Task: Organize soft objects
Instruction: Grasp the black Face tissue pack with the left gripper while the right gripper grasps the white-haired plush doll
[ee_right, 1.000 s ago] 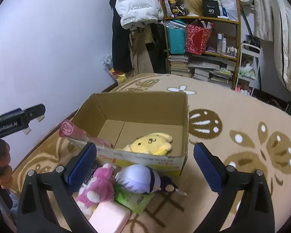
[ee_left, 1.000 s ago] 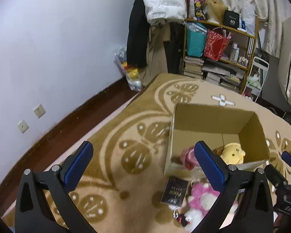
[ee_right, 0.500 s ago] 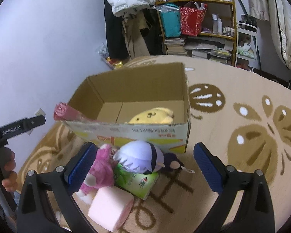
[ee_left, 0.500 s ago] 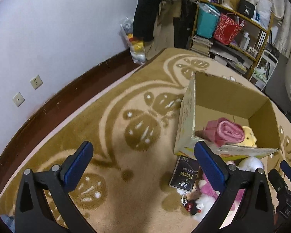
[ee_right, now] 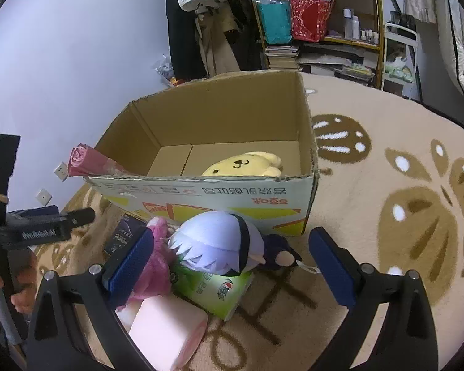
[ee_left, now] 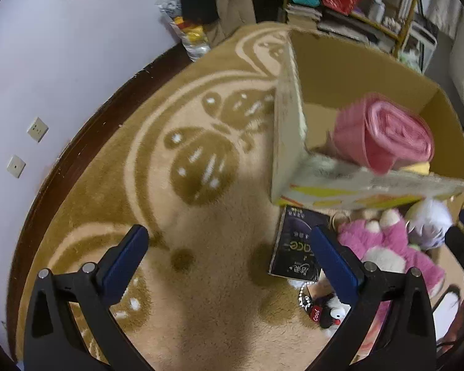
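Cardboard box (ee_right: pixel 201 123) on the rug already holds a yellow plush (ee_right: pixel 244 164), and a pink roll (ee_left: pixel 386 136) lies across its rim. Both tools, left (ee_left: pixel 229 256) and right (ee_right: pixel 229 262), gape empty; the purple-haired doll (ee_right: pixel 213 244), pink plush (ee_left: pixel 393 247) and pink towel roll (ee_right: pixel 167 330) still wait outside.

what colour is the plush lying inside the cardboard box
Yellow, with a small black stitched face. The yellow plush shows best in the right wrist view.

The open cardboard box (ee_right: pixel 219 142) stands on the carpet with a yellow plush (ee_right: pixel 247 164) inside. A pink roll (ee_left: pixel 386 133) leans over its near left corner. A pink plush (ee_left: pixel 389 247) and a pale-haired doll (ee_right: pixel 216 242) lie near the box front.
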Motion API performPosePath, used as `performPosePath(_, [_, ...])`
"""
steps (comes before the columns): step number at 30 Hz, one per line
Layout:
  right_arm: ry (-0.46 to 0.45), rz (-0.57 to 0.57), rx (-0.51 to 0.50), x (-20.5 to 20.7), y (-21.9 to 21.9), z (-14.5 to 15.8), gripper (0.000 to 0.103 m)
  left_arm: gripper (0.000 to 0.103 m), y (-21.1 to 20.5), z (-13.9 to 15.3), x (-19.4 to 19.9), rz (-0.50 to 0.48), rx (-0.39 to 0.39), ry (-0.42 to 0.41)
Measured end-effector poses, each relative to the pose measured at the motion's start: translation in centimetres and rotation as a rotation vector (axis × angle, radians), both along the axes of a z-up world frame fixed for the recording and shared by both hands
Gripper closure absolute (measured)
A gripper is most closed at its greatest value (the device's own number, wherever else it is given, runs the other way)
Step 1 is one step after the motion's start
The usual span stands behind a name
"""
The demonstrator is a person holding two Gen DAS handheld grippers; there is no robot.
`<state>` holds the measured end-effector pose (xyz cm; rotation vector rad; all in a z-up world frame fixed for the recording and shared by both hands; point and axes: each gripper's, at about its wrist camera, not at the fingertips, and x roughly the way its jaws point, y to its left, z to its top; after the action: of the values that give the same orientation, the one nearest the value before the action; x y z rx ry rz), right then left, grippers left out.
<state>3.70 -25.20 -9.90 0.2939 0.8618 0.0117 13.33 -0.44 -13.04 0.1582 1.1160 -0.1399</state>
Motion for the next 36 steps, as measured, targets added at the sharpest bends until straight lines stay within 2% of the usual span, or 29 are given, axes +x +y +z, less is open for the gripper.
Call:
performPosePath(5, [0.022, 0.007, 0.002, 0.9, 0.1, -0.9, 0.000, 0.000, -1.0, -1.5, 0.4, -0.023, 0.040, 0.024])
performPosePath(8, [0.010, -0.017, -0.034, 1.1, 0.0, -1.2, 0.000, 0.000, -1.3, -2.1, 0.8, -0.028, 0.025, 0.044])
performPosePath(14, [0.045, -0.020, 0.056, 1.9, -0.9, -2.4, 0.000, 0.000, -1.6, -3.7, 1.5, -0.041, 0.013, 0.088])
performPosePath(22, [0.079, -0.023, 0.119, 2.3, -1.3, -3.7, 0.000, 0.000, -2.7, -4.4, 1.9, -0.073, -0.027, 0.105])
performPosePath(36, [0.137, -0.037, 0.159, 3.2, -1.2, -4.9, 0.000, 0.000, -3.1, -6.0, 2.8, -0.071, -0.075, 0.132])
